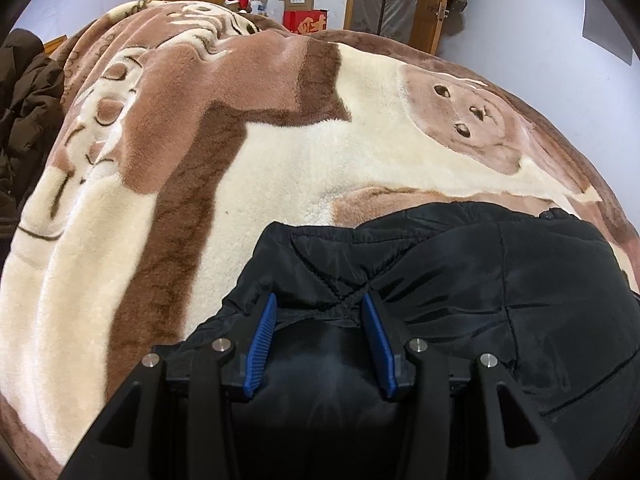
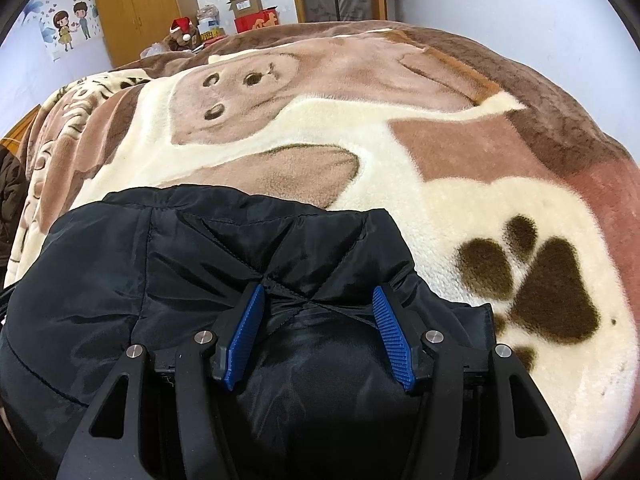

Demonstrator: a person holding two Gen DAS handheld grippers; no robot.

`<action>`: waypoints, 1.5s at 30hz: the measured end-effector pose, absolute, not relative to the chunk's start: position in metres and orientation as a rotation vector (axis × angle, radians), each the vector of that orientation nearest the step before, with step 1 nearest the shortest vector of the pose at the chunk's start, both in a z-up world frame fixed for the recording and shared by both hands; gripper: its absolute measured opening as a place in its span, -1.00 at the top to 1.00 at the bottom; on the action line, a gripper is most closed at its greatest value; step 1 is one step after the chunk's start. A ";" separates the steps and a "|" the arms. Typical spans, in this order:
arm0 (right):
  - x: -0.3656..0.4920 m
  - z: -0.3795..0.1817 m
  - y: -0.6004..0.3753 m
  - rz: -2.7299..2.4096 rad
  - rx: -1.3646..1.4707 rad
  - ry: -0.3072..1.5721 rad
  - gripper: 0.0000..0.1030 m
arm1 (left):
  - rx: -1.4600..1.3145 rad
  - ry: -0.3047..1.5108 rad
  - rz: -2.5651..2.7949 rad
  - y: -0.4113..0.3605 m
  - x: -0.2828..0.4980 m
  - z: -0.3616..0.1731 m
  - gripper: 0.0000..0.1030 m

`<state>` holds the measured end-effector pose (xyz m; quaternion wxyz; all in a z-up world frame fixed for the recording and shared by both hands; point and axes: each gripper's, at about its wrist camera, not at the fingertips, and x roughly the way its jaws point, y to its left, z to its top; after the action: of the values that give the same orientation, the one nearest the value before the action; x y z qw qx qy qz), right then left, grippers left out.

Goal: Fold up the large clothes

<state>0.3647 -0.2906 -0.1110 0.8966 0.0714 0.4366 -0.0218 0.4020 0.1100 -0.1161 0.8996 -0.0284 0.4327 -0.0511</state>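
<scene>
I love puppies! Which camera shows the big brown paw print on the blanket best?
The right wrist view. The paw print sits whole and sharp there on the blanket, right of the black jacket. The left wrist view shows the blanket and jacket, but no paw print.

A lived-in bedroom in a home: a bed fills most of the view, covered by a plush cream and brown blanket (image 2: 320,128) printed with a cartoon dog and a large paw print (image 2: 532,284). Behind it stand a wooden wardrobe (image 2: 136,4), a wooden door (image 1: 424,4), pale walls and a cartoon sticker of a couple (image 2: 72,28). Beyond the far edge of the bed there is household clutter, including an open cardboard box (image 2: 246,2), a red box (image 1: 306,20) and a soft toy wearing a Santa hat (image 2: 182,26), while a dark padded coat (image 1: 24,96) is heaped at the bedside.
</scene>
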 end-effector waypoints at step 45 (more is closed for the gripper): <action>0.277 -0.142 -0.368 0.101 0.572 0.998 -0.72 | -0.430 0.996 -0.195 0.200 0.316 -0.145 -0.60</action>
<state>0.2766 -0.3679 -0.1421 0.8378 0.2704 0.4718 0.0477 0.3162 0.2005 -0.1449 0.8519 -0.2044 0.4731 -0.0926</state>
